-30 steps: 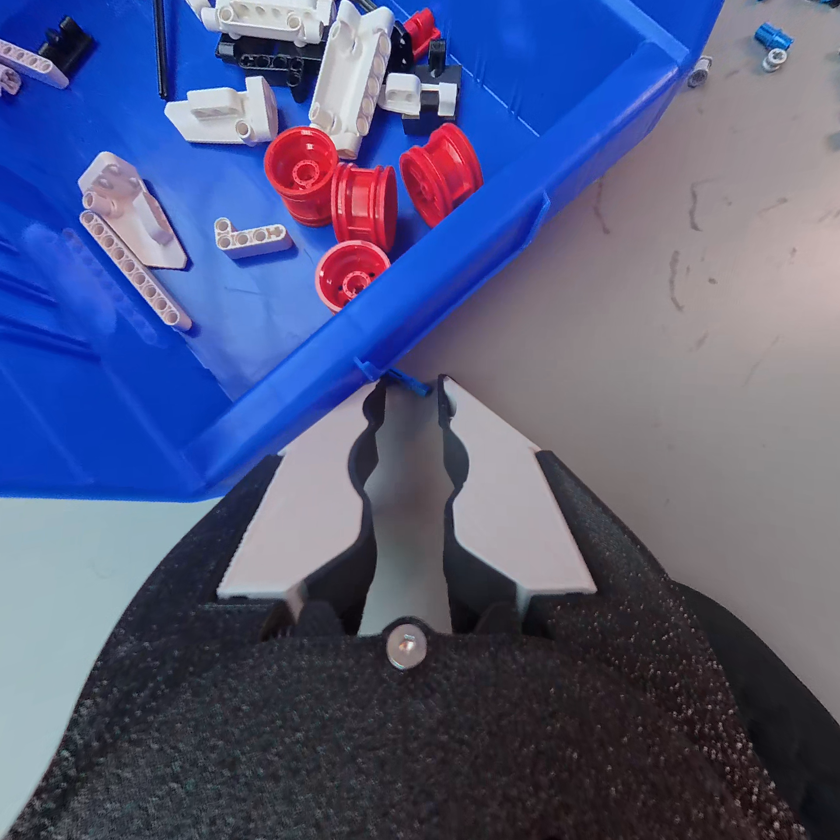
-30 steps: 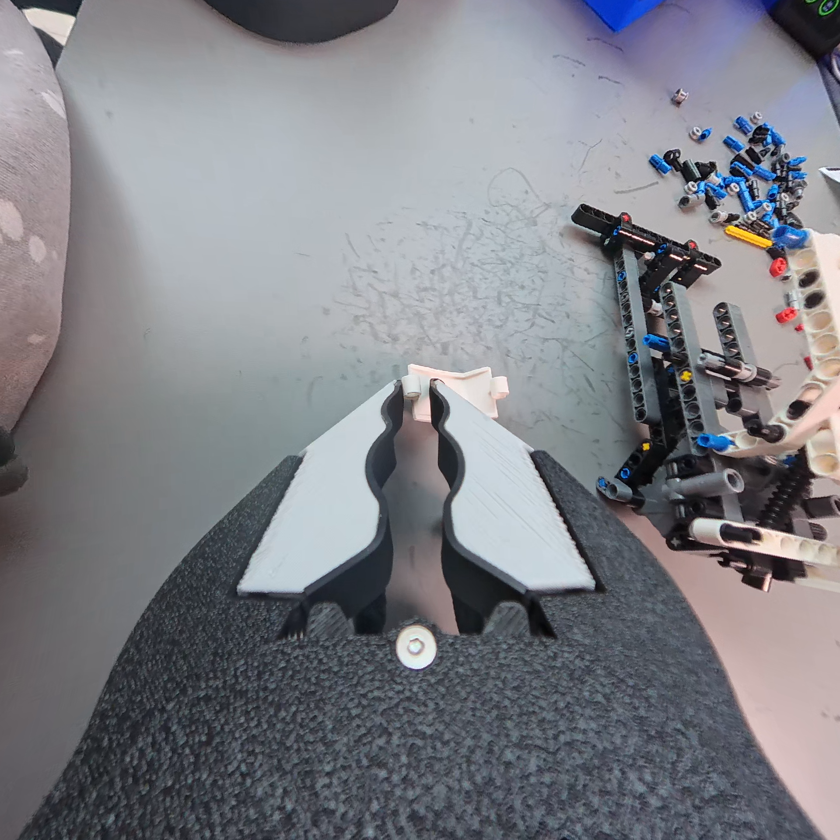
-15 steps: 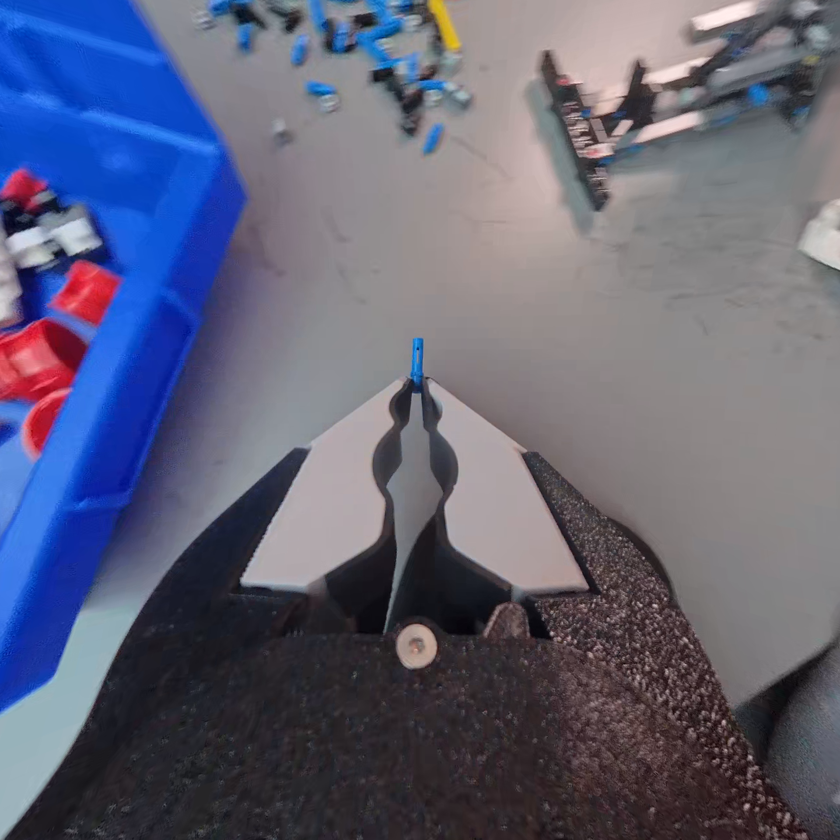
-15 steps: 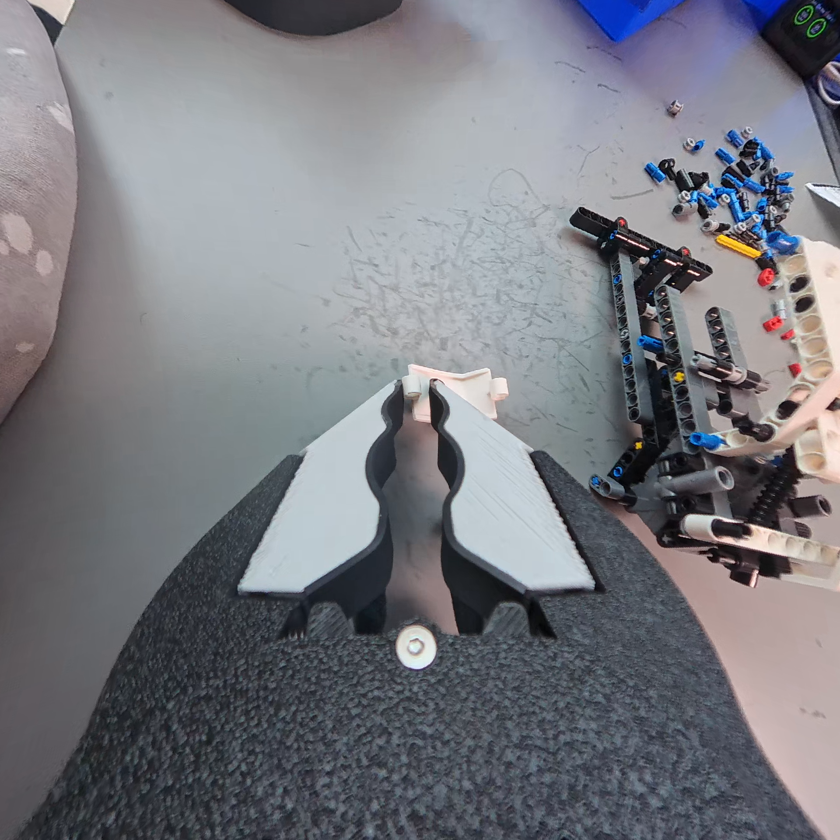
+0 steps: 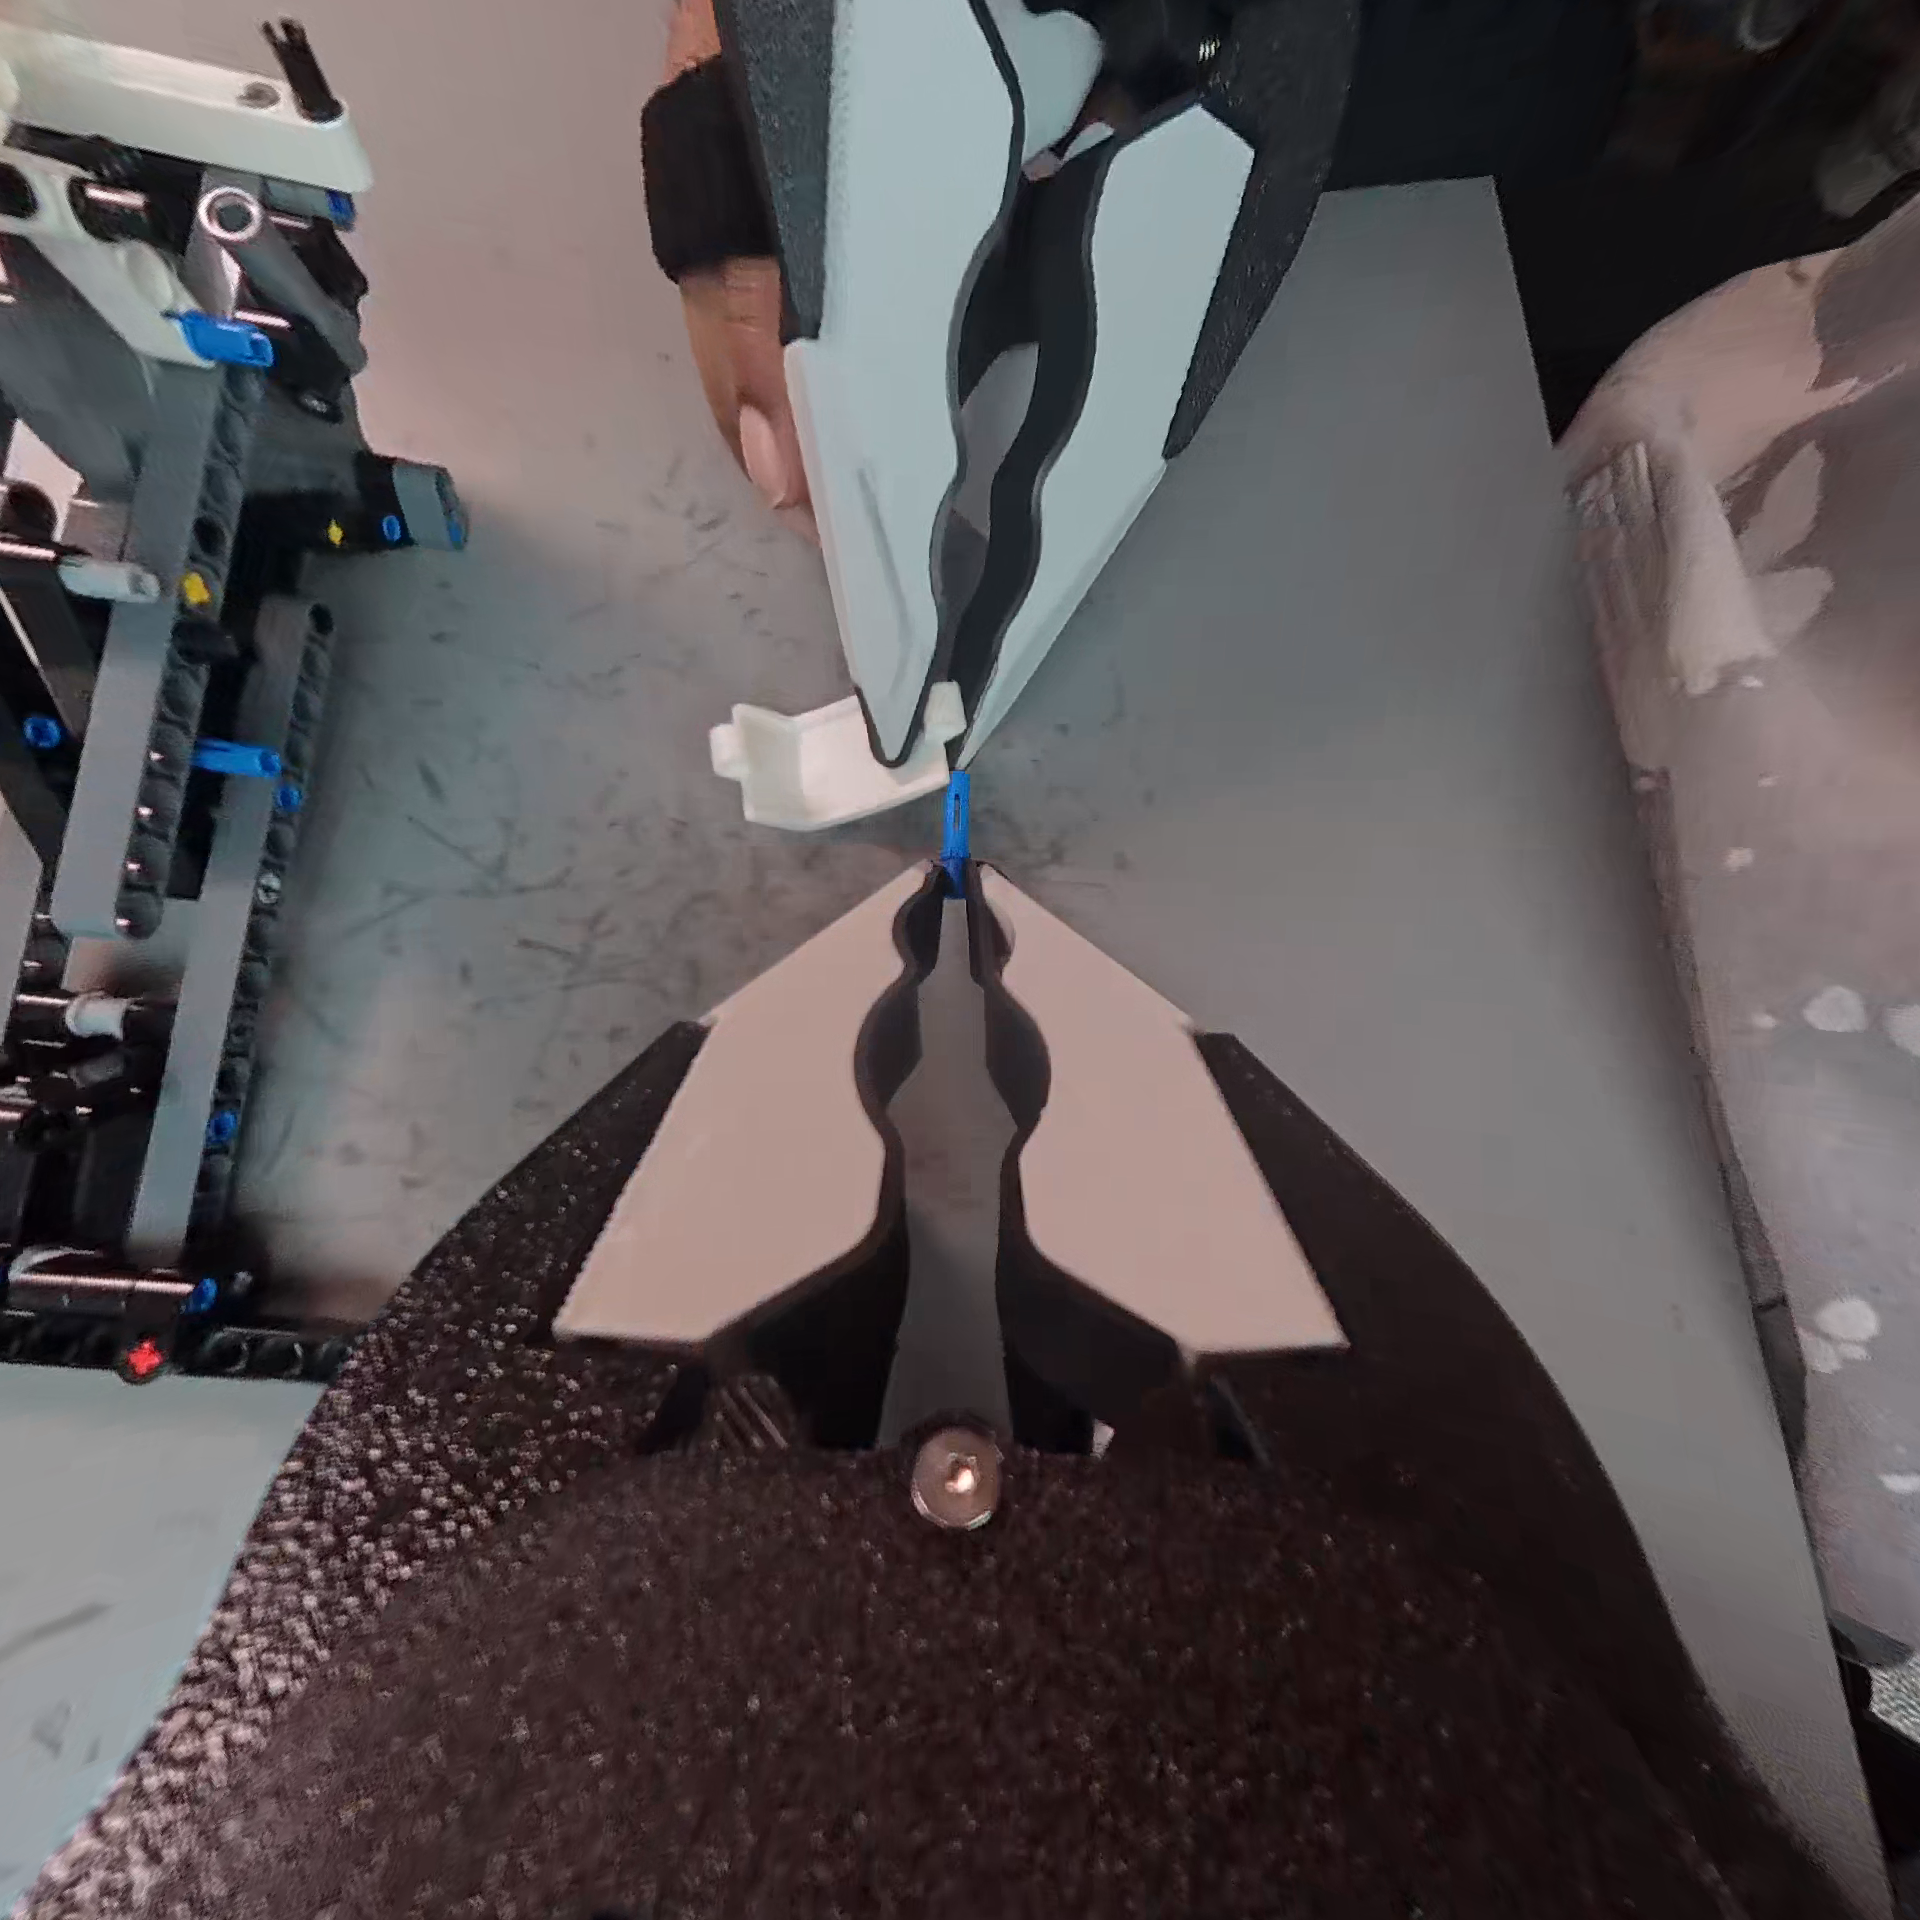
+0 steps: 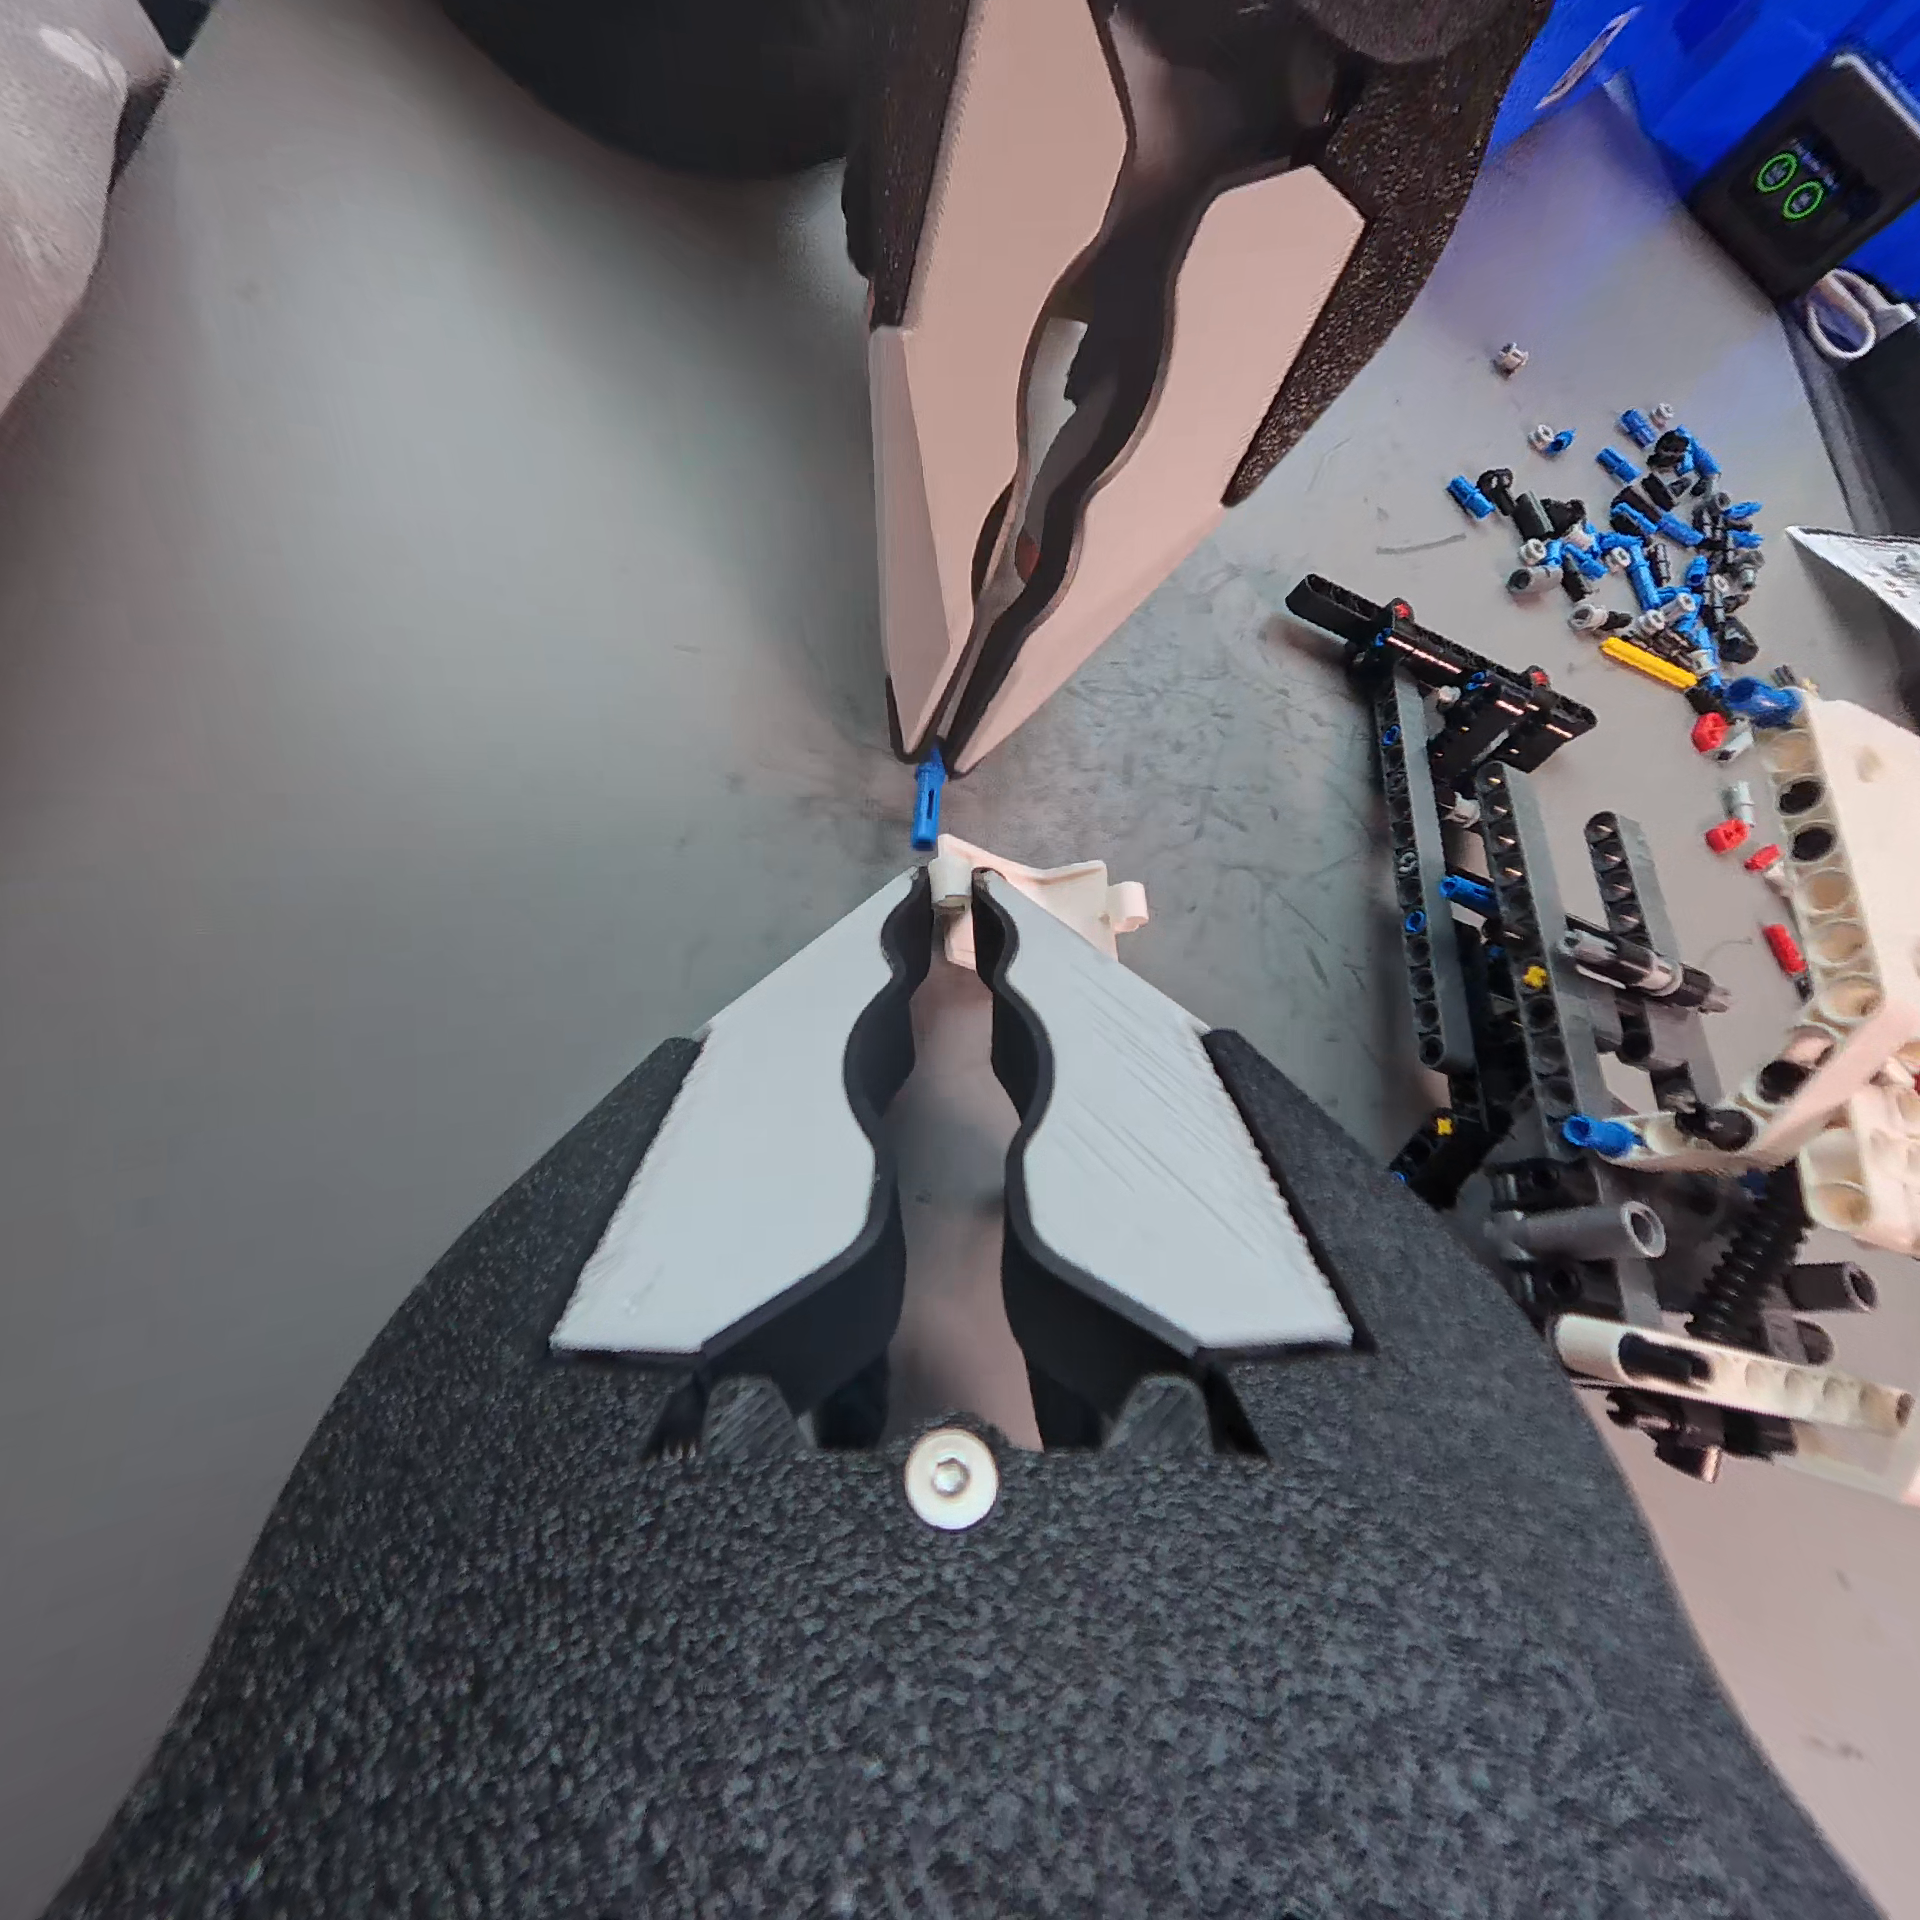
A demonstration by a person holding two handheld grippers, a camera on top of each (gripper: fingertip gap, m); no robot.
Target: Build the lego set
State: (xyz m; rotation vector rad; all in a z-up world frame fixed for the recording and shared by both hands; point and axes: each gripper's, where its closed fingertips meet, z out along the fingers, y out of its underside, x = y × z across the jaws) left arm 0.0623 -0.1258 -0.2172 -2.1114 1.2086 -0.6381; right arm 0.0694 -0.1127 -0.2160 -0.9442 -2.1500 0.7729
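Two tools tip to tip, left tool point(image 5: 954, 883) pinching one blue pin point(image 5: 954, 821), right tool point(image 6: 948, 883) one white piece point(image 6: 1039, 894)

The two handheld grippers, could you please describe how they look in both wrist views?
The left gripper and the right gripper look alike: two flat, pale grey wedge fingers tapering to points, with wavy black inner edges. Each sits in a rough, speckled black body with one silver screw at the centre. No cables or markings show. A black cuff shows at the hand behind the right gripper.
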